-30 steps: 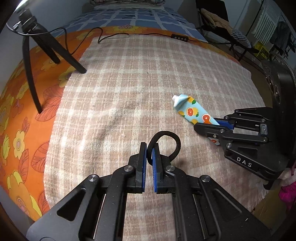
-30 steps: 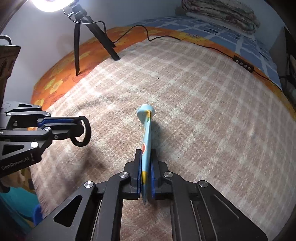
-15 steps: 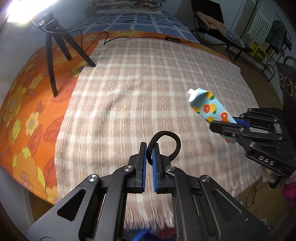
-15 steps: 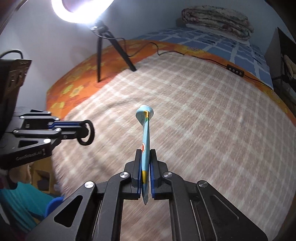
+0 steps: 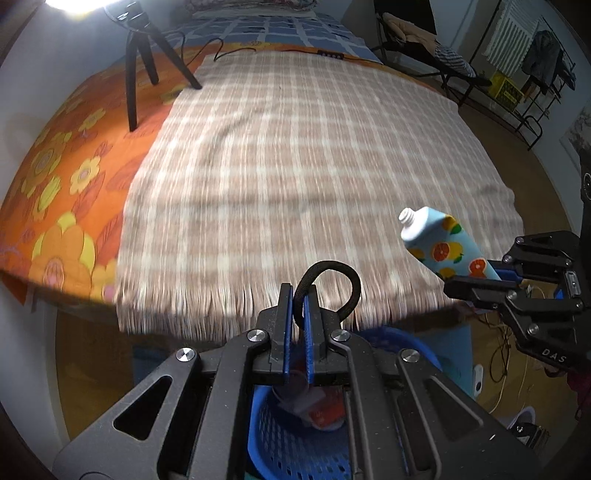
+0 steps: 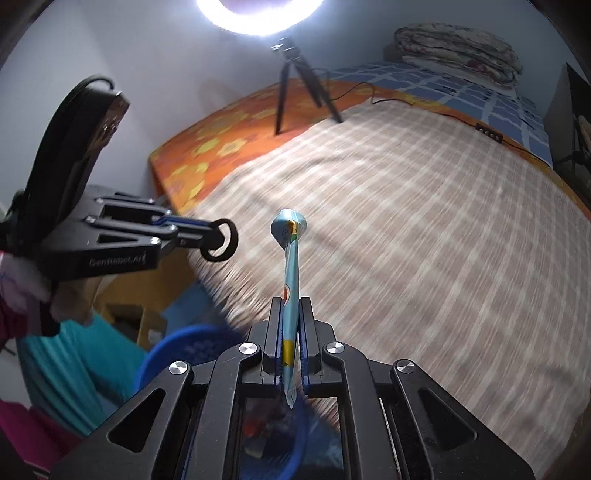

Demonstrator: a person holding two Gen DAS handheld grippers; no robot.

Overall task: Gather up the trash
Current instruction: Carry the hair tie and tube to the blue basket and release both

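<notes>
My left gripper [image 5: 298, 291] is shut on a black hair tie [image 5: 341, 286], whose loop sticks up past the fingertips. It also shows at the left of the right wrist view as the left gripper [image 6: 207, 234] with the hair tie [image 6: 221, 240]. My right gripper [image 6: 290, 306] is shut on the flat end of a light-blue tube with orange fruit print [image 6: 290, 258], cap missing. From the left wrist view the tube [image 5: 439, 245] juts up-left out of the right gripper [image 5: 487, 275]. A blue mesh basket [image 5: 295, 435] [image 6: 173, 350] holding some trash lies below both grippers, beyond the bed's edge.
A bed carries a beige checked blanket [image 5: 314, 166] over an orange flowered sheet [image 5: 55, 177]. A black tripod [image 5: 144, 59] with a ring light [image 6: 258, 14] and a cable stands at the far left. Chairs and a clothes rack [image 5: 517, 55] stand at the far right. A person's clothing [image 6: 22, 295] is at the left.
Both grippers have pulled back off the blanket past the bed's fringed edge, each keeping its item. The blue basket has come into view below them.
</notes>
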